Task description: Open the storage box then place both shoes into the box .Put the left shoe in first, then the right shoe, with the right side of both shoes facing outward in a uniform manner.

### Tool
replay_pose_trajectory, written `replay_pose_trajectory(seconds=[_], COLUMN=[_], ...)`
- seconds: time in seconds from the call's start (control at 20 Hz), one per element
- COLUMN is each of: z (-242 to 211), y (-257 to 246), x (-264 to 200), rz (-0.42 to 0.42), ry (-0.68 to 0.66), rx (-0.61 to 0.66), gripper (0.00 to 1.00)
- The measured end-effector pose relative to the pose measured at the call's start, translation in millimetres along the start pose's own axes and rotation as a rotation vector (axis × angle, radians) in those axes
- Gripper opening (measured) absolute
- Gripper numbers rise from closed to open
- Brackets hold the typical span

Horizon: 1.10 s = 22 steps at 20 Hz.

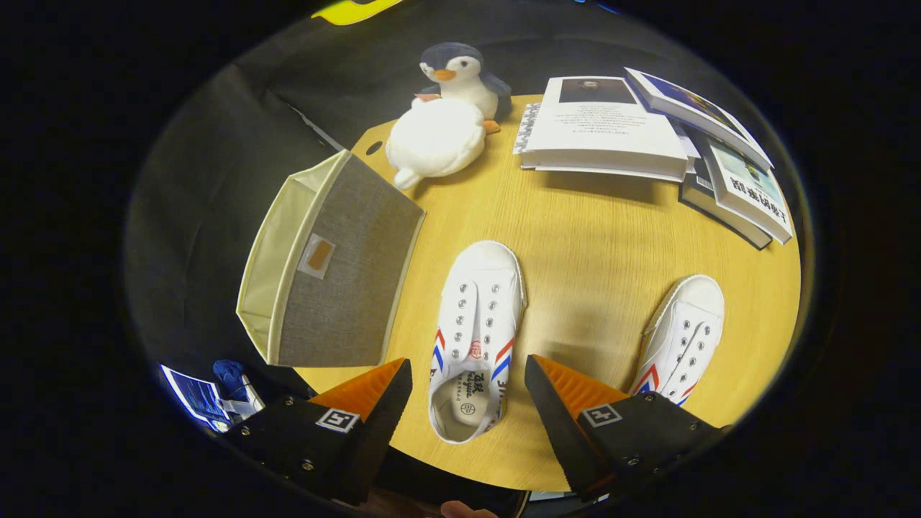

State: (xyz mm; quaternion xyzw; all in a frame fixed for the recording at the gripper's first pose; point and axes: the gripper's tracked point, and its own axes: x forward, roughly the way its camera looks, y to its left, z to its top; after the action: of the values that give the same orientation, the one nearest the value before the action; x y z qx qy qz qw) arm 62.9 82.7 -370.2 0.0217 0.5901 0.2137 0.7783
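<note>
Fingers (468, 374) spread wide on either side of one white shoe (474, 338) on the table (590, 237), storage box (327, 266) alongside.

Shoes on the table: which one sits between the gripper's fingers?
The white shoe nearer the storage box lies between the open hand-held gripper fingers; the other shoe sits outside them.

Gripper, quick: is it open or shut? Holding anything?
Gripper: open and holding nothing; the heel of a white shoe lies between its fingers, which are clear of it.
</note>
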Motion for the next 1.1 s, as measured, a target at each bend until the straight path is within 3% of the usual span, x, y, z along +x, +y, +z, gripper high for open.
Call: replay_pose_trajectory(seconds=[0.4,0.55,0.65,0.75,0.85,0.9,1.0,1.1], z=[-28,-23,-28,-26,-32,-26,-30,-31], y=[-26,-29,-27,-20,-18,-18,-20,-16], x=[37,49,56,58,65,57,61,58], rz=[-0.104,-0.128,-0.13,-0.118,-0.117,-0.125,-0.105,-0.078], ry=[0.18,0.199,0.229,0.246,0.249,0.242,0.231,0.238], rx=[-0.127,-0.141,-0.15,-0.144,-0.114,-0.09,-0.031,0.017], gripper=[0.96,0.93,0.86,0.76,0.3,0.29,0.07,0.07])
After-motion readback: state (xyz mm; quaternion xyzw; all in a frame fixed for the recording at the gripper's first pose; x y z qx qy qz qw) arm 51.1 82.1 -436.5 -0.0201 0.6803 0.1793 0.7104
